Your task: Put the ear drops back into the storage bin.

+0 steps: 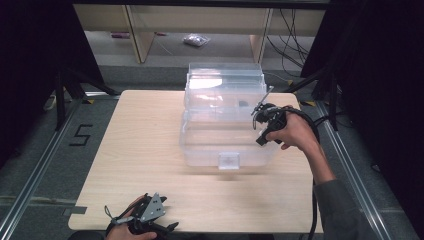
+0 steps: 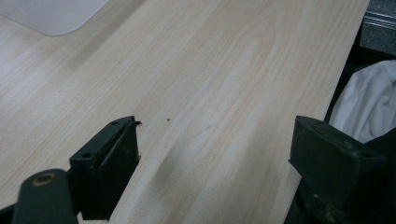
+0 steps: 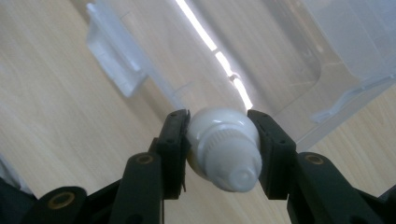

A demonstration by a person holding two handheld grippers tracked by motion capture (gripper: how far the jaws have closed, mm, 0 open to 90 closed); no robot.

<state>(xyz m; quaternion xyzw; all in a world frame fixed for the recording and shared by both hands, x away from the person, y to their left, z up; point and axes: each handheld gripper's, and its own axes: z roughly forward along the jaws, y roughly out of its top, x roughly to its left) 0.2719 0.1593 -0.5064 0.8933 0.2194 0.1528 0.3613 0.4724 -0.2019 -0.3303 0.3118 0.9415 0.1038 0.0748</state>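
A clear plastic box (image 1: 225,145) with its lid raised stands on the far middle of the wooden table (image 1: 145,145). My right gripper (image 1: 263,131) hovers at the box's right rim, held in a hand. In the right gripper view its jaws are shut on a white bottle (image 3: 225,147) with a ribbed cap, above the open box (image 3: 280,60). My left gripper (image 1: 172,227) rests at the table's near edge. In the left gripper view it (image 2: 215,156) is open, and bare wood (image 2: 187,70) lies between its fingers.
A latch tab (image 1: 229,160) sticks out from the box's front wall. The box's upright lid (image 1: 225,82) rises at the back. White cloth (image 2: 364,107) lies past the table edge in the left gripper view. Cables (image 1: 292,45) run across the floor beyond the table.
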